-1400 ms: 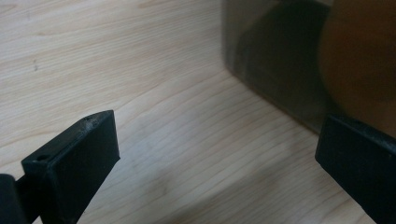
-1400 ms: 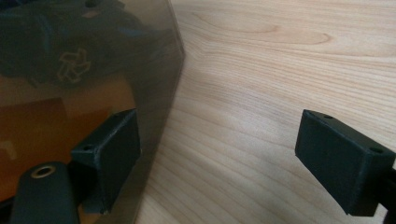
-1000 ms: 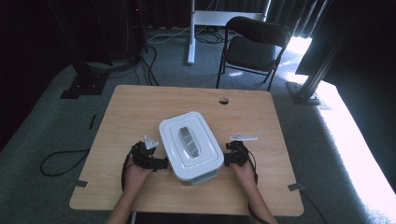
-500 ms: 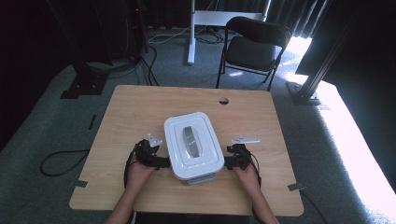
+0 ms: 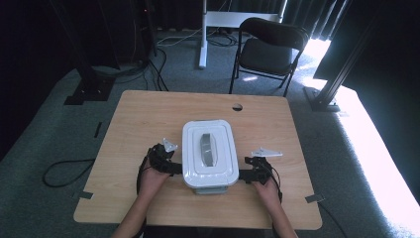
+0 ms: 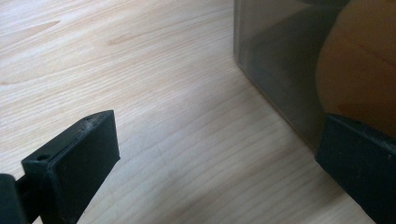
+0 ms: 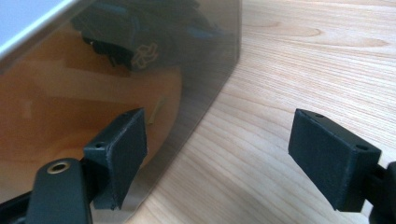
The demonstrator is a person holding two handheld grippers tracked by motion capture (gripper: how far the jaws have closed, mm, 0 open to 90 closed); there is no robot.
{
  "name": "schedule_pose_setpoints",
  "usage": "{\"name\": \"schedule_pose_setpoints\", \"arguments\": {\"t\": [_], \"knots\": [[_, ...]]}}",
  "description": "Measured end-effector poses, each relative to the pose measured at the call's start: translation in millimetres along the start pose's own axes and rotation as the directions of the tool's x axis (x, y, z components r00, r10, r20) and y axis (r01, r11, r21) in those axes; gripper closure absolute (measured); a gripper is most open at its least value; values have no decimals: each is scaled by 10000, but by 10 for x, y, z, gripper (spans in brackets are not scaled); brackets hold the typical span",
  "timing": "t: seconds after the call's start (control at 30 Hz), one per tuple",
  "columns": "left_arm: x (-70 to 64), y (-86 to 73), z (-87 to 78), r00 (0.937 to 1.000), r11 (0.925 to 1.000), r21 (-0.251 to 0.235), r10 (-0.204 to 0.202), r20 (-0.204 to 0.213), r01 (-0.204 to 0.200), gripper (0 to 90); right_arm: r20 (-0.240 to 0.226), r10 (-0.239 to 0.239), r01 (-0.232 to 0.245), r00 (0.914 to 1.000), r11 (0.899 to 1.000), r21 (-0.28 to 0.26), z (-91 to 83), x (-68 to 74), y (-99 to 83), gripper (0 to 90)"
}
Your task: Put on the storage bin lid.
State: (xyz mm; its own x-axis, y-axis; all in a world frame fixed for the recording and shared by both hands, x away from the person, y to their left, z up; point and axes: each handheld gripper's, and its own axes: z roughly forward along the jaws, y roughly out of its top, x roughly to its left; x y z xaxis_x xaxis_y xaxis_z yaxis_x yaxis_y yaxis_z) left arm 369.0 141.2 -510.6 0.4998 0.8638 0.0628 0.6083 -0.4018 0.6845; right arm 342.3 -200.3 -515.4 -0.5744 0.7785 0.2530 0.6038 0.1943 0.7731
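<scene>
A white lidded box (image 5: 208, 153) with a grey handle (image 5: 208, 148) on its lid stands at the front middle of the wooden table (image 5: 148, 114). My left gripper (image 5: 173, 168) is low against the box's left side and my right gripper (image 5: 245, 174) against its right side. In the left gripper view the gripper (image 6: 219, 140) is open, one jaw over bare wood and the other in front of the box's smoky wall (image 6: 275, 46). The right gripper (image 7: 219, 135) is open too, its left jaw in front of the box wall (image 7: 116, 70), which mirrors the gripper. Nothing sits between either pair of jaws.
The table has a cable hole (image 5: 237, 106) near its far edge. A black folding chair (image 5: 270, 47) and a white desk leg (image 5: 203, 34) stand beyond the table. A black cable (image 5: 64, 171) lies on the carpet at the left.
The box has turned a little and now sits squarer to the table, shifted slightly right. Both grippers have stayed at its sides and moved with it.
</scene>
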Motion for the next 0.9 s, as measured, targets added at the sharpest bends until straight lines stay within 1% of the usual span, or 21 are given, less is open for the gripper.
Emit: {"name": "schedule_pose_setpoints", "arguments": {"t": [0.07,0.1,0.13,0.17,0.2,0.23,0.27,0.3,0.37,0.4,0.43,0.47,0.5,0.53,0.57,0.6,0.63,0.73,0.77,0.83,0.9], "knots": [[-1,18,17,9999,10000,-44,79,-65,-79,1,-59,32,-33,10000,9999,-103,-31,-1,-15,186],[-6,20,23,9998,9999,-55,126,-148,-127,1,-51,-4,4,10000,9999,-168,-41,-1,-23,162],[-6,20,23,9998,9999,-55,126,-148,-127,1,47,-64,64,10000,9999,-131,-49,1,-27,130],[-4,18,25,9998,9999,-74,136,-146,-137,1,47,-64,64,10000,9999,-131,-49,1,-27,130],[18,-4,22,10000,9998,-182,17,-18,-17,1,27,-149,149,9999,9999,10,-50,-4,-31,134],[18,-4,22,10000,9998,-182,17,-18,-17,1,158,-204,204,9997,9998,54,-50,-5,-36,134],[29,-21,22,10000,9998,-181,-21,-32,20,0,512,-293,289,9983,9995,86,-50,-1,-43,134],[52,-60,18,10000,9998,-198,-89,21,89,1,697,-328,324,9970,9995,63,-54,-7,-50,134],[65,-80,13,9999,9996,-233,-130,47,131,1,674,-214,217,9975,9998,-32,-59,-24,-57,134],[77,-98,4,9999,9996,-216,-160,38,161,1,661,-37,41,9978,10000,-60,-62,-44,-63,134],[94,-115,-7,9998,9995,-260,-183,57,184,1,742,33,-25,9972,9999,-107,-62,-62,-68,134],[127,-153,-44,9995,9984,-479,-297,128,303,1,756,184,-170,9970,9997,-182,-62,-98,-67,134],[127,-153,-44,9995,9984,-479,-297,128,303,1,756,184,-170,9970,9997,-182,-62,-98,-67,134],[147,-174,-66,9993,9978,-570,-331,188,342,1,908,211,-198,9956,9997,-158,-63,-111,-62,134],[170,-197,-92,9993,9972,-653,-342,164,352,1,1120,258,-223,9934,9992,-324,-66,-133,-50,134],[170,-197,-92,9993,9972,-653,-342,164,352,1,1120,258,-223,9934,9992,-324,-66,-133,-50,134],[195,-218,-117,9996,9971,-719,-253,99,260,1,1105,404,-360,9931,9985,-416,-69,-152,-32,135],[205,-229,-126,9996,9968,-745,-271,79,276,1,1131,352,-298,9930,9983,-491,-66,-156,-19,134],[228,-256,-142,9996,9966,-772,-290,32,292,1,1180,267,-220,9927,9989,-408,-54,-154,-16,134],[241,-281,-156,9996,9964,-792,-292,66,296,1,1148,239,-198,9931,9991,-367,-49,-151,-24,134],[246,-296,-161,9995,9965,-774,-305,-16,303,1,1199,220,-182,9925,9993,-326,-46,-145,-32,134]]}}
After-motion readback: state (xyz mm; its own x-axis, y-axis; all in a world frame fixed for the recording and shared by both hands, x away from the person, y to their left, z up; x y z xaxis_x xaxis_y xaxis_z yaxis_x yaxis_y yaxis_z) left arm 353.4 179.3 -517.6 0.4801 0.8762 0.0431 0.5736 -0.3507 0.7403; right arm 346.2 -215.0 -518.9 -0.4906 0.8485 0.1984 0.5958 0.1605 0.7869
